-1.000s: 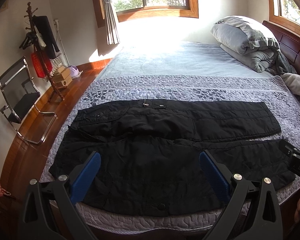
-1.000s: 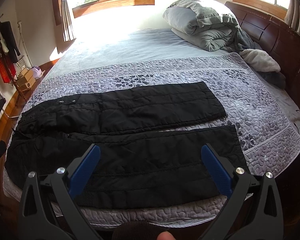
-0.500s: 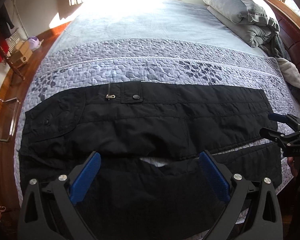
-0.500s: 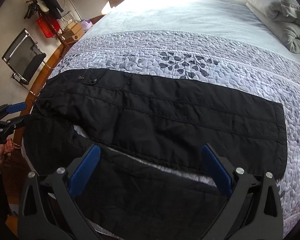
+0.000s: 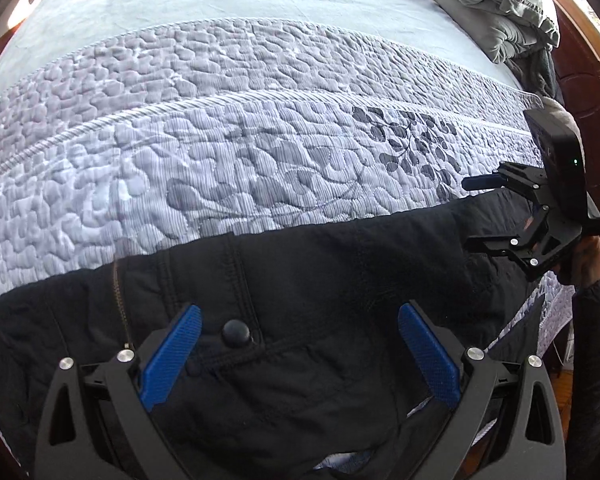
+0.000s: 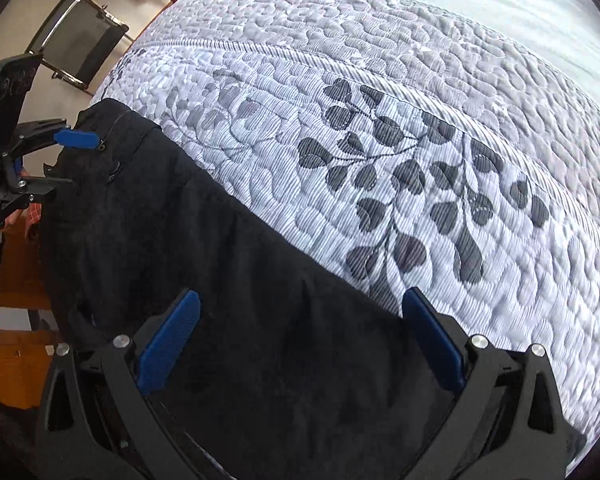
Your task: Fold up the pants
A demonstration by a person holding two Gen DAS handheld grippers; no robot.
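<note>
Two grippers, left (image 5: 298, 354) and right (image 6: 300, 352), hover with fingers wide over the black quilted pants (image 5: 340, 280), which lie across the lower frame on the grey patterned bedspread (image 5: 260, 140). Unevenly timed grips would likely skew the fold.

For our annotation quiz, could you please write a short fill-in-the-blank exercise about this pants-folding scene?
1. The pants lying on the quilt are ____ in colour.
2. The pads of the left hand-held gripper are ____ in colour.
3. The jaws of the right hand-held gripper stand ____.
4. The dark pattern stitched into the quilt shows ____.

Missing words: black; blue; open; leaves
</note>
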